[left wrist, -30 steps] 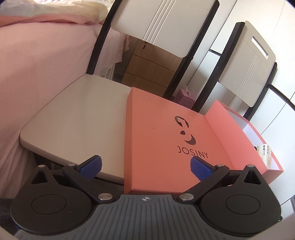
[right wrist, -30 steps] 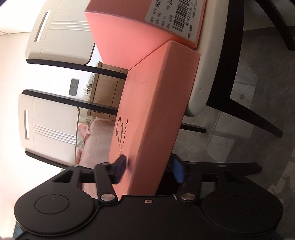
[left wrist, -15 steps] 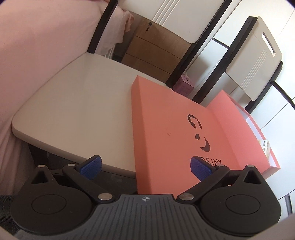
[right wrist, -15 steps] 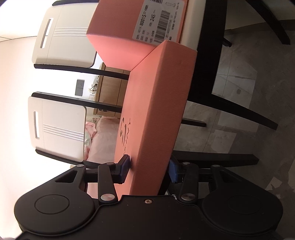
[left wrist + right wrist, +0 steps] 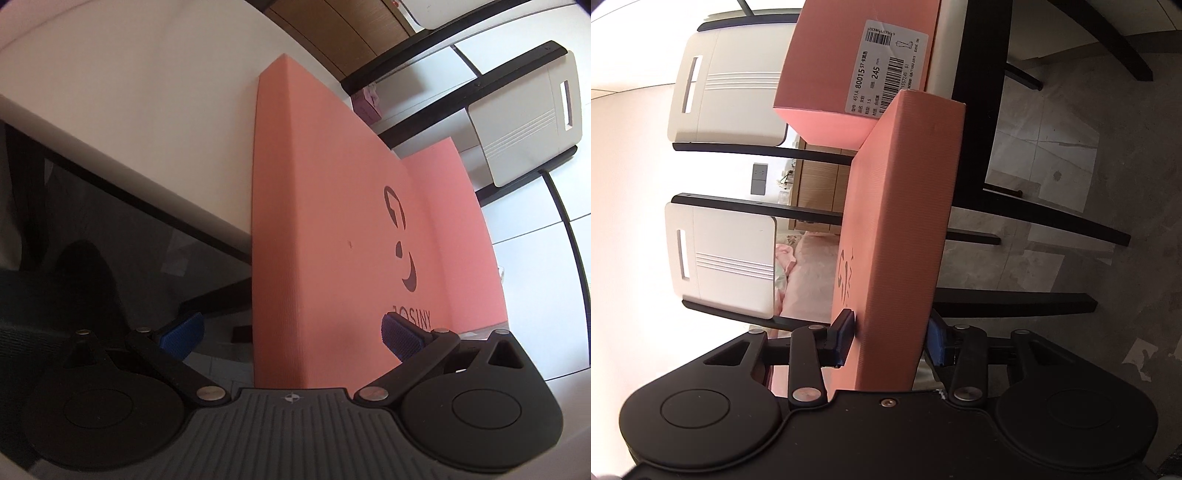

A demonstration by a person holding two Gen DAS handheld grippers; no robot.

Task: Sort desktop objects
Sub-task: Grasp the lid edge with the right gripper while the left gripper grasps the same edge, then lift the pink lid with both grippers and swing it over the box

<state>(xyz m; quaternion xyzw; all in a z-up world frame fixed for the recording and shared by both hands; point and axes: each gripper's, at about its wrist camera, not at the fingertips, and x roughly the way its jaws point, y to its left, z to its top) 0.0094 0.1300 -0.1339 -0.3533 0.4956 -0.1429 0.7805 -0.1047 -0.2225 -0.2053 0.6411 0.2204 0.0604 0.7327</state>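
The right gripper [image 5: 890,338] is closing its jaws on the pink lid [image 5: 905,229], pads touching both faces, holding it edge-on w/ its far end beside the pink box [image 5: 827,74] on the chair seat [image 5: 129,92]. The left gripper [image 5: 291,332] is spread wide, its pads either side of the lid's near end, not pressing it.

Two white-backed chairs w/ black frames [image 5: 727,240] stand side by side. Grey mottled tile floor [image 5: 1071,166] below. Light-brown wooden drawer unit [image 5: 332,33] behind, pink bedding [image 5: 809,273] nearby. Bright, washed-out white wall [image 5: 628,184].
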